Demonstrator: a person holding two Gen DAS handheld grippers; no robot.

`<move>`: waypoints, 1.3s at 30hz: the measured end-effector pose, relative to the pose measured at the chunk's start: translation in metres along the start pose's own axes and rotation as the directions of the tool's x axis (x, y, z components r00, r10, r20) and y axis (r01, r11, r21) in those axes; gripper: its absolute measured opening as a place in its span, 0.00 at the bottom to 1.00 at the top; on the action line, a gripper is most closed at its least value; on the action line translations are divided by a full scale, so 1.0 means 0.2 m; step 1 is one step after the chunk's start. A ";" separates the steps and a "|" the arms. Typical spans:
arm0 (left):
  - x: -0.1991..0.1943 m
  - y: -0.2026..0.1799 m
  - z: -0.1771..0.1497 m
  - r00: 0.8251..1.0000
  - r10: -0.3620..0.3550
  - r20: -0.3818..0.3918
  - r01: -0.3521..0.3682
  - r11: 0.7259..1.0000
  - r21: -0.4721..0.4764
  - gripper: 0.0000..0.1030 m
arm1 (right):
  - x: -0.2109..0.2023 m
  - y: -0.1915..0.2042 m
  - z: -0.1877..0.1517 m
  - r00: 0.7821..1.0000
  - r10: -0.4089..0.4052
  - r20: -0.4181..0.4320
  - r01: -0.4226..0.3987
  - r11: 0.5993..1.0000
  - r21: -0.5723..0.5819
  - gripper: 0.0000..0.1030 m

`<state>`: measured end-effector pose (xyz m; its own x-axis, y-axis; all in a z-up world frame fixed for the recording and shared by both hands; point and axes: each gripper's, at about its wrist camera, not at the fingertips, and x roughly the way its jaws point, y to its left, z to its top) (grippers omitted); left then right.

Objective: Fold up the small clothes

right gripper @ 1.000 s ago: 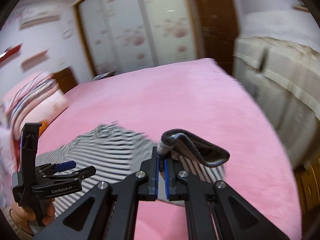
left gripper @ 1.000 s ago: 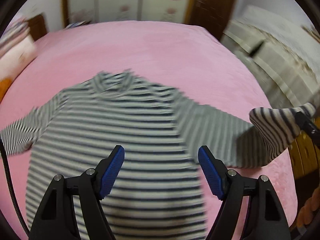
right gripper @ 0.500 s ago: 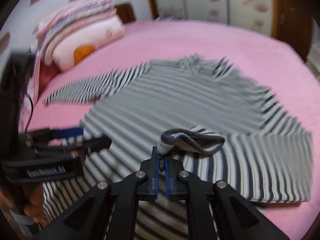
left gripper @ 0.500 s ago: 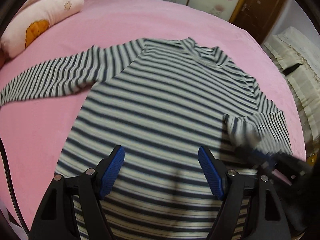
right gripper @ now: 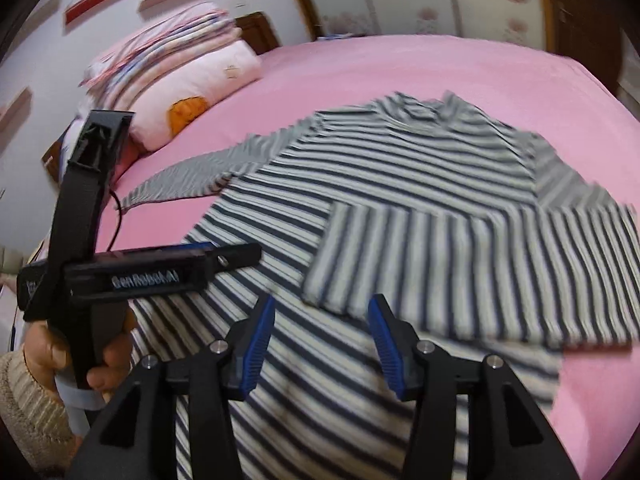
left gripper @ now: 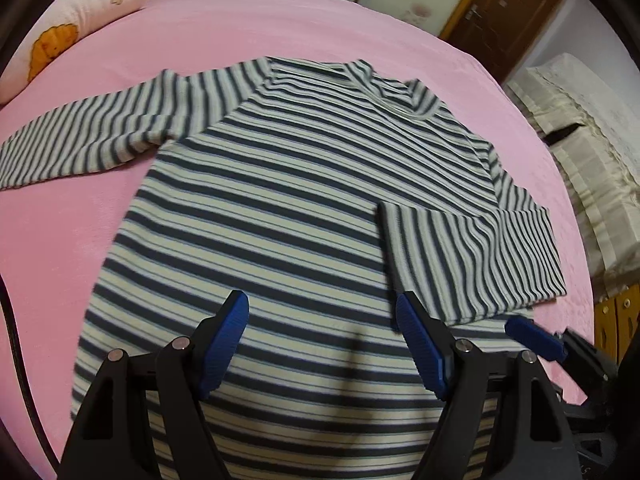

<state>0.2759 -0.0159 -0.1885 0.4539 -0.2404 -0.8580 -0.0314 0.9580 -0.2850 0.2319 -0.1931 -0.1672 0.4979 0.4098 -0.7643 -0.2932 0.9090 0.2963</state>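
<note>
The striped top (left gripper: 288,200) lies flat on the pink bed (left gripper: 280,28), its right sleeve (left gripper: 472,256) now folded across the body. The right tongs (right gripper: 322,340), clamped on that cuff a second ago, have just opened and let go, empty. The left tongs (left gripper: 320,344) hover open over the hem.

Two wrist fisheyes tilted down, close over the striped shirt (left gripper: 304,200) (shared), on a pink bed (right gripper: 400,64).

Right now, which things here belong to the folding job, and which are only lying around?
For the job:
- striped shirt, one sleeve already folded across
- left hand-held gripper, open
- right hand-held gripper, open

Just lying about:
- pillow
- folded bedding stack
- pink bedspread
</note>
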 end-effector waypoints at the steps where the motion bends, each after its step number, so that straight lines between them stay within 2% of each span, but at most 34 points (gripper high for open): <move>1: 0.02 -0.01 0.01 1.000 -0.013 -0.007 0.013 1.000 0.001 0.74 | -0.02 -0.03 -0.03 1.000 0.001 0.002 -0.001 0.999 0.032 0.48; 4: 0.08 -0.03 0.02 0.997 -0.067 -0.043 0.066 0.998 -0.016 0.69 | -0.09 -0.10 -0.12 1.000 -0.001 0.016 -0.001 0.994 0.106 0.48; 6: 0.14 -0.04 0.03 0.988 -0.126 -0.084 0.122 0.991 -0.046 0.53 | -0.13 -0.13 -0.18 1.000 -0.008 0.028 0.004 0.990 0.143 0.48; 8: 0.19 -0.04 0.03 0.976 -0.187 -0.116 0.178 0.981 -0.083 0.46 | -0.17 -0.17 -0.22 0.999 -0.014 0.036 0.007 0.984 0.176 0.48; 12: 0.25 -0.05 0.05 0.956 -0.263 -0.127 0.244 0.958 -0.148 0.46 | -0.21 -0.21 -0.28 0.999 -0.026 0.040 0.017 0.977 0.214 0.48; 18: 0.34 -0.11 0.07 0.944 -0.287 -0.164 0.262 0.952 -0.160 0.46 | -0.19 -0.25 -0.32 0.997 -0.082 0.014 0.076 0.966 0.247 0.48; 24: 0.39 -0.14 0.11 0.929 -0.332 -0.164 0.303 0.936 -0.179 0.45 | -0.17 -0.31 -0.34 0.995 -0.094 0.016 0.084 0.949 0.304 0.48; 26: 0.41 -0.14 0.13 0.920 -0.355 -0.164 0.321 0.926 -0.199 0.41 | -0.17 -0.33 -0.34 0.993 -0.114 0.015 0.103 0.941 0.322 0.48; 27: 0.42 -0.15 0.14 0.918 -0.360 -0.168 0.325 0.924 -0.204 0.33 | -0.16 -0.35 -0.36 0.993 -0.121 0.010 0.110 0.932 0.344 0.48; 28: 0.43 -0.15 0.15 0.918 -0.356 -0.173 0.320 0.925 -0.203 0.28 | -0.15 -0.37 -0.37 0.993 -0.120 0.008 0.109 0.926 0.361 0.48; 29: 0.44 -0.15 0.15 0.921 -0.346 -0.178 0.311 0.929 -0.200 0.15 | -0.15 -0.39 -0.38 0.993 -0.117 0.010 0.105 0.918 0.384 0.48; 30: 0.44 -0.16 0.16 0.926 -0.328 -0.186 0.293 0.936 -0.193 0.07 | -0.15 -0.40 -0.39 0.993 -0.116 0.013 0.101 0.914 0.394 0.48; 32: 0.43 -0.18 0.18 0.931 -0.315 -0.183 0.283 0.942 -0.180 0.05 | -0.15 -0.41 -0.41 0.993 -0.117 0.015 0.101 0.909 0.403 0.48; 33: 0.41 -0.20 0.19 0.940 -0.297 -0.170 0.271 0.949 -0.160 0.04 | -0.15 -0.41 -0.42 0.993 -0.120 0.013 0.105 0.910 0.401 0.48; 36: 0.33 -0.28 0.27 0.963 -0.241 -0.122 0.235 0.970 -0.059 0.04 | -0.16 -0.41 -0.44 0.991 -0.137 0.007 0.124 0.913 0.388 0.48; 39: 0.23 -0.38 0.39 0.981 -0.187 -0.050 0.191 0.979 0.068 0.04 | -0.19 -0.41 -0.42 0.992 -0.129 0.005 0.116 0.911 0.395 0.48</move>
<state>0.3686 -0.0877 -0.1725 0.4066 -0.4232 -0.8097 0.1164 0.9030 -0.4135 0.1675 -0.2901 -0.2104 0.5360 0.2897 -0.7930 0.1131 0.9062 0.4075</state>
